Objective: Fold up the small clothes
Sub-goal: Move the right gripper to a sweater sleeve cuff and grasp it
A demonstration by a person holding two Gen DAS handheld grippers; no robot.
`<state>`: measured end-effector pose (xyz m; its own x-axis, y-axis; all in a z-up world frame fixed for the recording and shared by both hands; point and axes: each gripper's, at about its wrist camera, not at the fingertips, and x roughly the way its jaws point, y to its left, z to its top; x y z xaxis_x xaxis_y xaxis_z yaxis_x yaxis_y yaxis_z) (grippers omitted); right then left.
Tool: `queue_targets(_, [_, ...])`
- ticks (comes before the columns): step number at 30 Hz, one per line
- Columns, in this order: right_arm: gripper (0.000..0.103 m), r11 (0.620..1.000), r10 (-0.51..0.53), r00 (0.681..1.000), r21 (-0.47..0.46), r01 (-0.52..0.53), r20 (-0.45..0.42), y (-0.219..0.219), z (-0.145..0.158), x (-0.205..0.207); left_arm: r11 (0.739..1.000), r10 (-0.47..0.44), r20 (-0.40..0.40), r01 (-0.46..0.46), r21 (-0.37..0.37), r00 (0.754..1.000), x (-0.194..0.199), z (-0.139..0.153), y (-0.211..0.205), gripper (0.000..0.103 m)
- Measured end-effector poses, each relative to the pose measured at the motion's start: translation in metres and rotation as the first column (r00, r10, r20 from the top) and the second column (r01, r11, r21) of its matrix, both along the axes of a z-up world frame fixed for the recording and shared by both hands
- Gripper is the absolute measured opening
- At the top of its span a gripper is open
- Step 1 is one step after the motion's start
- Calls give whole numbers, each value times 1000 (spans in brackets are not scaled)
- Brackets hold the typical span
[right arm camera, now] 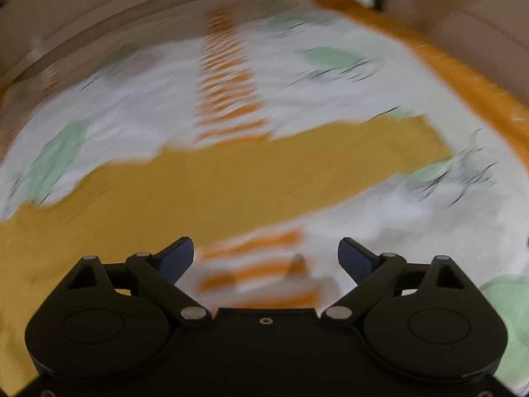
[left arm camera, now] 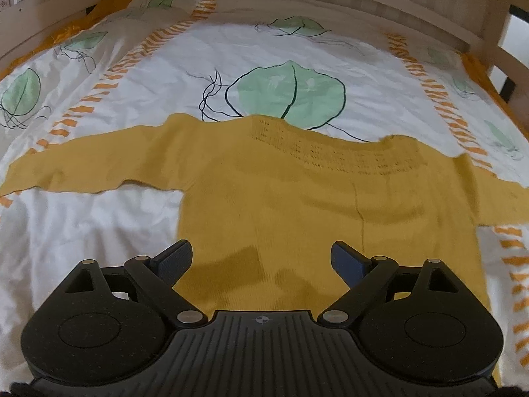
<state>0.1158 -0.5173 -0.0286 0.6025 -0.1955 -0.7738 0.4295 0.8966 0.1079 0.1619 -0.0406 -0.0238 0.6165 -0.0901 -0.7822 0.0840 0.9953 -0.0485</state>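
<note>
We hold both black tongs, left (left arm camera: pixel 261 258) and right (right arm camera: pixel 266 256), spread wide and empty above the mustard-yellow knitted sweater (left arm camera: pixel 281 192) lying flat, sleeves outstretched, on the white leaf-patterned bedsheet (left arm camera: pixel 165 76).

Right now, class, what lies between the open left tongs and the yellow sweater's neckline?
Only the sweater's own flat body; nothing else rests there, as the left wrist view shows beyond the left tongs.

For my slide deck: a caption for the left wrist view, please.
Open left gripper above a mustard sweater spread flat, sleeves out, on a leaf-print bedsheet.
</note>
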Motion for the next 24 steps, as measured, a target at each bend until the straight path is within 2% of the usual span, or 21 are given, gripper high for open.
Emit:
queue_targets(5, [95,981,-192,981,-10,192,8,-74,-13,21,999,28,-1,-28,31,1000,22,-23,-5,91])
queue_targets(7, [95,963,-268,963,-16,268,8,-98,-22,24,999,38,-13,-38,36,999,30,-32,-6,91])
queue_targets(10, [95,929,-370,928,23,370,29,-131,-36,22,998,43,-31,-41,45,999,36,-46,-7,91])
queue_targets(13, [95,900,-432,900,87,427,53,-154,-47,18,998,38,-60,-35,51,998,40,-59,-7,91])
queue_targets(17, [90,878,-467,879,164,450,91,-170,-58,17,998,27,-111,-20,68,993,42,-79,-7,92])
queue_targets(20, [79,875,-470,875,194,444,117,-177,-63,23,997,13,-73,-7,82,997,36,-83,-8,94])
queue_targets(22, [56,876,-462,877,225,427,135,-180,-65,25,996,6,-49,-2,85,999,32,-86,-8,96])
queue_targets(23, [49,876,-458,878,239,419,139,-181,-67,26,997,3,-39,1,84,999,31,-86,-7,97])
queue_targets(24, [33,876,-453,880,256,409,143,-182,-68,28,997,1,-30,1,80,1000,29,-87,-6,97])
